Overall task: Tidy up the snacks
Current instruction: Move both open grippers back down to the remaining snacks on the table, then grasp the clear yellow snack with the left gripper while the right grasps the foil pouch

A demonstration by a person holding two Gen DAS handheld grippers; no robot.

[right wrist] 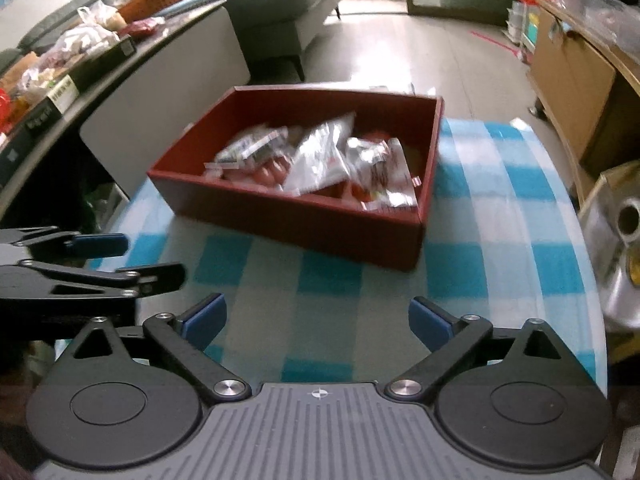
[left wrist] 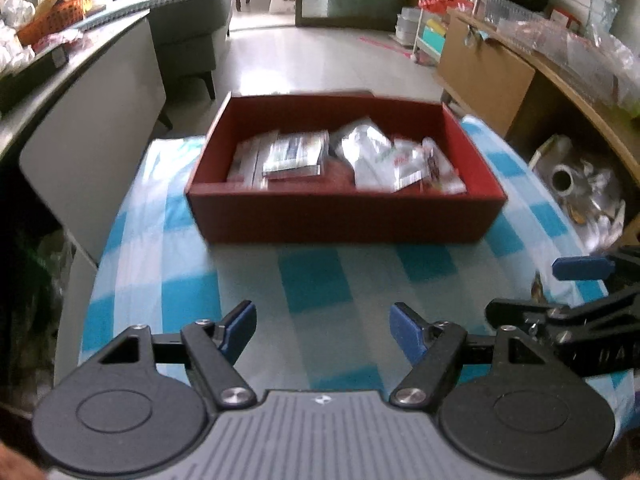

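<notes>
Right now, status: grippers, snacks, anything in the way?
Left gripper open, empty. Right gripper open, empty. Snack packets piled in red box on checked cloth. Cloth between grippers and box bare.

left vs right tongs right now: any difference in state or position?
Left tongs sit roughly centred before the red box; right tongs sit further right and view the box at an angle, corner on. The left tongs' gap looks slightly narrower than the right's. Shared: both open, empty, over the checked cloth, short of the box.
</notes>
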